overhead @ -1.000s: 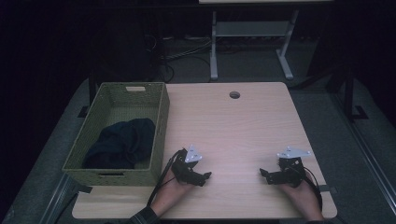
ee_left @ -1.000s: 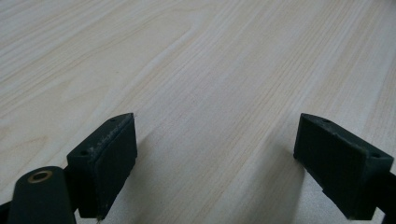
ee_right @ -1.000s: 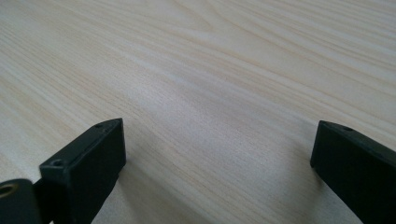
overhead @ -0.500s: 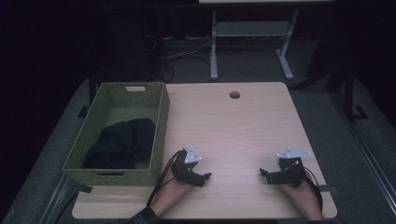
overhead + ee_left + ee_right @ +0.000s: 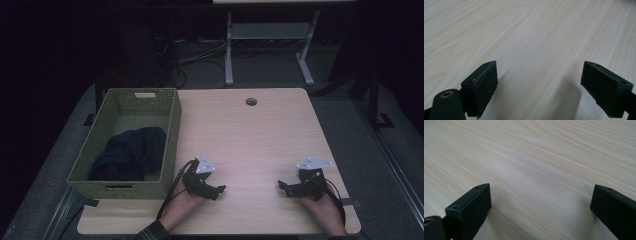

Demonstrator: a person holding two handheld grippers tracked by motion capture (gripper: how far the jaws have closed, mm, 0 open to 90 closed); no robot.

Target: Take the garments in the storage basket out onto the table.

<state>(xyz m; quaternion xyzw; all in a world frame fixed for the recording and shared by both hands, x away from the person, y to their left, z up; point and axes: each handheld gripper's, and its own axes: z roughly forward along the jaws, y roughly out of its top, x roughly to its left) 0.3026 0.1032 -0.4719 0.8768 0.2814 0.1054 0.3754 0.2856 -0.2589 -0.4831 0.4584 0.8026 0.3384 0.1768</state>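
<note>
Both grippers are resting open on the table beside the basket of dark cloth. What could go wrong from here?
1. The basket wall stands between the left gripper and the dark cloth; a low reach might knock it.
2. The basket overhangs the table edge, so a push could tip it.

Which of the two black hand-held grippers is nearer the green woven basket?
The left gripper, right beside the green woven basket with dark cloth; the right gripper sits far across the table.

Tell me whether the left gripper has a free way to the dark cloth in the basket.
Probably yes. The left gripper rests open on the table right beside the basket, and the cloth lies uncovered inside. Only the basket's wall stands between, so it would have to lift over that.
</note>
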